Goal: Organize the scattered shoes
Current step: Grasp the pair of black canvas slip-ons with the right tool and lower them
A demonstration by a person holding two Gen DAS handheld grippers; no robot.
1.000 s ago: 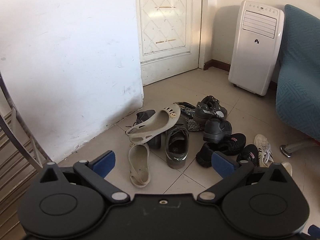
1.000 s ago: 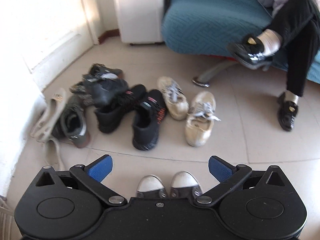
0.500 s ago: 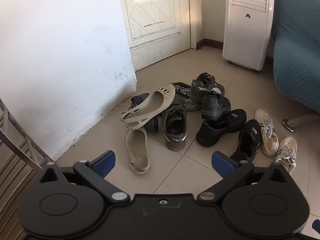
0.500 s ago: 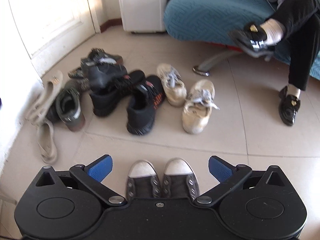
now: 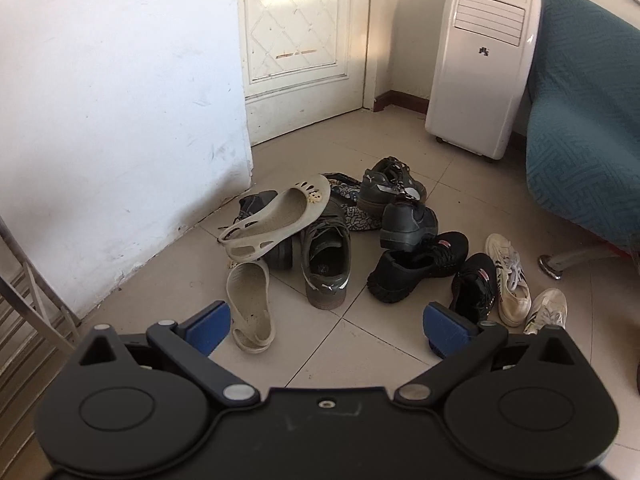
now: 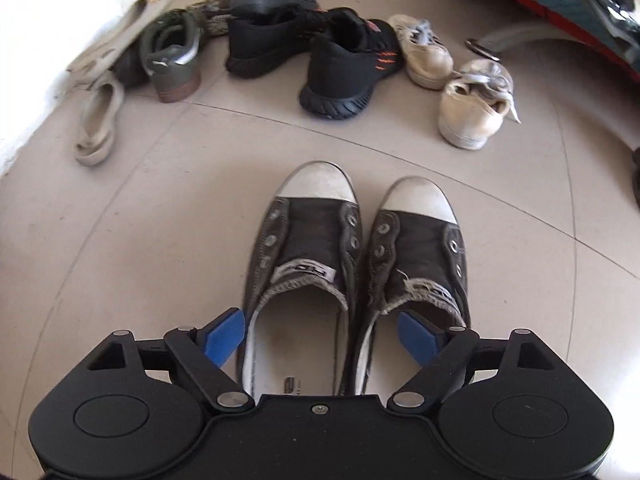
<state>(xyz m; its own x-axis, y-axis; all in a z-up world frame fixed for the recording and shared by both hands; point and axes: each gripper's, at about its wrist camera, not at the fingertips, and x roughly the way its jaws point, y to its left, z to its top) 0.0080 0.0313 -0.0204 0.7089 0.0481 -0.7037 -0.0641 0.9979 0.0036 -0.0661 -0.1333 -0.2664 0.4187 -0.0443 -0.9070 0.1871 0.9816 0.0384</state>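
A heap of shoes lies on the tiled floor: two beige slip-ons (image 5: 250, 304), an olive sneaker (image 5: 326, 264), black knit sneakers (image 5: 416, 264) and white sneakers (image 5: 510, 280). My left gripper (image 5: 326, 322) is open and empty, held above the floor short of the heap. In the right wrist view a pair of dark canvas sneakers with white toe caps (image 6: 312, 240) stands side by side. My right gripper (image 6: 320, 334) is open low over their heels, its left finger outside the left shoe and its right finger in the right shoe's opening. The heap (image 6: 340, 68) lies beyond.
A white wall corner (image 5: 120, 120) and a white door (image 5: 300, 40) stand behind the heap. A white air cooler (image 5: 480, 64) and a teal sofa (image 5: 580, 120) are at the right. A metal rack (image 5: 24, 288) is at the far left.
My right gripper has dropped and tilted down over the canvas pair, which now fills the near view. My left gripper's view has shifted slightly; it stays open.
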